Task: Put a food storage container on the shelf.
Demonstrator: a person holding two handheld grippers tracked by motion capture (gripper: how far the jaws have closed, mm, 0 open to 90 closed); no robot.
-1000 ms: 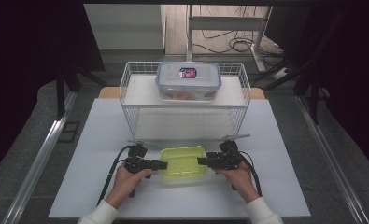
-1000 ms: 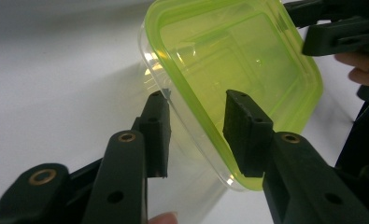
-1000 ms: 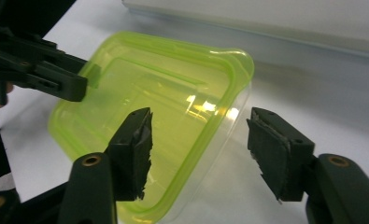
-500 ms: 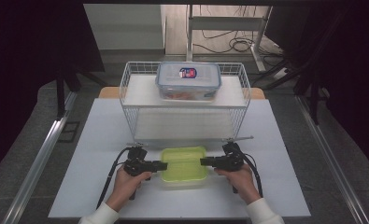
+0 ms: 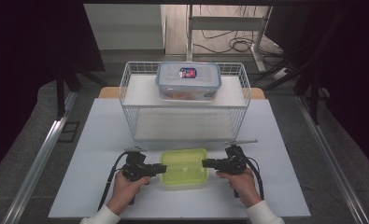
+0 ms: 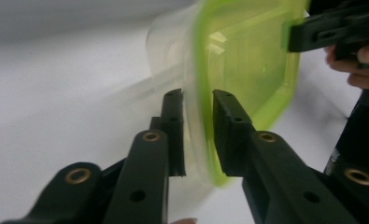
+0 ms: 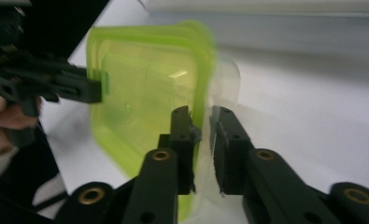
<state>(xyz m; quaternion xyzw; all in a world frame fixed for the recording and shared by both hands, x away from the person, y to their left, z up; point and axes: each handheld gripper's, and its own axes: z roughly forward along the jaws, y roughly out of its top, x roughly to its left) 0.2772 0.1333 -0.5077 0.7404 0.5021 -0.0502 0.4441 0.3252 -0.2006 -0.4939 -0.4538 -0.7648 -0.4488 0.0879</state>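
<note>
At the near edge of the white desk (image 5: 102, 140), before the wire basket (image 5: 238, 100) holding a sealed box (image 5: 188, 79), I have just closed both tools on the green-lidded container (image 5: 184, 166): left tool (image 5: 162, 169) and right tool (image 5: 205, 163) each pinch an end rim, so I judge a two-handed lift is ready

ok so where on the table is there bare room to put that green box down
Bare white table lies left of the wire basket and again to its right, out to both edges. The strip between the basket's front and the green-lidded box is free but narrow. The near middle is crowded: the left tongs and right tongs have just been closing on the box's ends.
</note>
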